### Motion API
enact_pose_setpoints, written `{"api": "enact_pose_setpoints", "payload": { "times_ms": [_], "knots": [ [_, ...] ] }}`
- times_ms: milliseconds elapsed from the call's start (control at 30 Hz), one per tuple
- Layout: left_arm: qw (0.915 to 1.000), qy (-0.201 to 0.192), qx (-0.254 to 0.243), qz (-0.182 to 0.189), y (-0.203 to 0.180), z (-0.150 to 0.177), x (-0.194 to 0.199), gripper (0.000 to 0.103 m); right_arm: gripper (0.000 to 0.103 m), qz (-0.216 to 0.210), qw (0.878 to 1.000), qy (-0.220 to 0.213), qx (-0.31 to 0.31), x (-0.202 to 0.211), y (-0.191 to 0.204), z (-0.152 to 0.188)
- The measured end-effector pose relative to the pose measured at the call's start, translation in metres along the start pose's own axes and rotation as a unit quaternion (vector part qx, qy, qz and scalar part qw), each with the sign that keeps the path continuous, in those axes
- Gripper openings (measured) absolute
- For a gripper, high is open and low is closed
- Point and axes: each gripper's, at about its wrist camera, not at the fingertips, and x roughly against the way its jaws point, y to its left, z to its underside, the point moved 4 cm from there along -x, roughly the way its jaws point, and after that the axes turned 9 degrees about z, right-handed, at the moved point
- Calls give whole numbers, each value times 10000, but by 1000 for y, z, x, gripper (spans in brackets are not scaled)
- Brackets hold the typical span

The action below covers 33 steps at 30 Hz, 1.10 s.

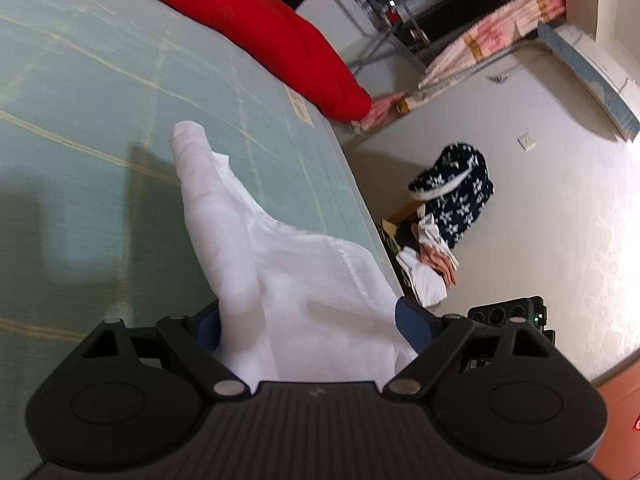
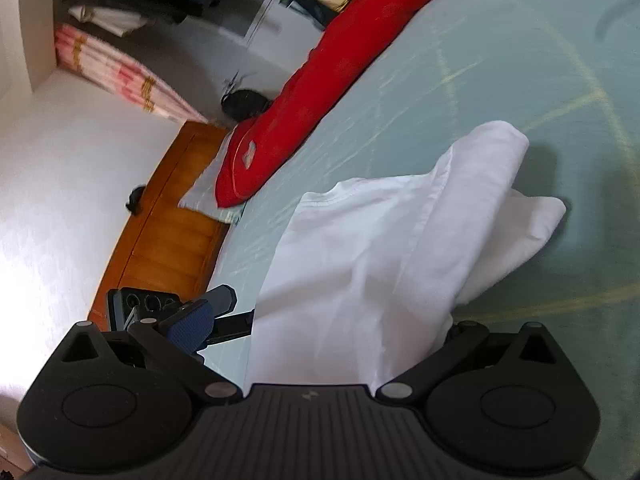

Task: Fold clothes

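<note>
White garment between both tongs' fingers

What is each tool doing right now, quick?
Left tool: jaws spread wide, white garment lying between them.
Right tool: also spread wide, the same white garment between its jaws.

The white garment is plain, thin cloth, bunched and creased, not yet folded flat. One narrow end, a long rolled part like a sleeve or leg, stretches out over the pale green bed. In the right wrist view the garment drapes in loose folds, its far end doubled over on the bed's surface.
</note>
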Motion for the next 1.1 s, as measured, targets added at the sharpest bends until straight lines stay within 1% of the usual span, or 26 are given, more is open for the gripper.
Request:
{"api": "enact_pose_setpoints", "payload": {
  "times_ms": [133,367,533,667,833,1100],
  "knots": [
    [9997,-224,16,-98,12,-3,33,86,103,21,9996,149,256,-25,30,1],
    [9975,-637,126,-288,40,-9,94,86,103,57,9967,371,714,-83,85,1],
    [9946,-908,179,-466,65,-21,138,86,103,-50,9942,495,950,-132,120,2],
    [9916,-1087,160,-688,83,-32,173,86,103,-136,9916,593,1137,-171,149,4],
    [9864,-1290,91,-1018,103,-47,218,86,103,-243,9877,716,1371,-220,184,6],
    [9714,-1714,170,-1632,140,-69,285,86,103,-394,9766,883,1920,-297,242,13]
  ]
}}
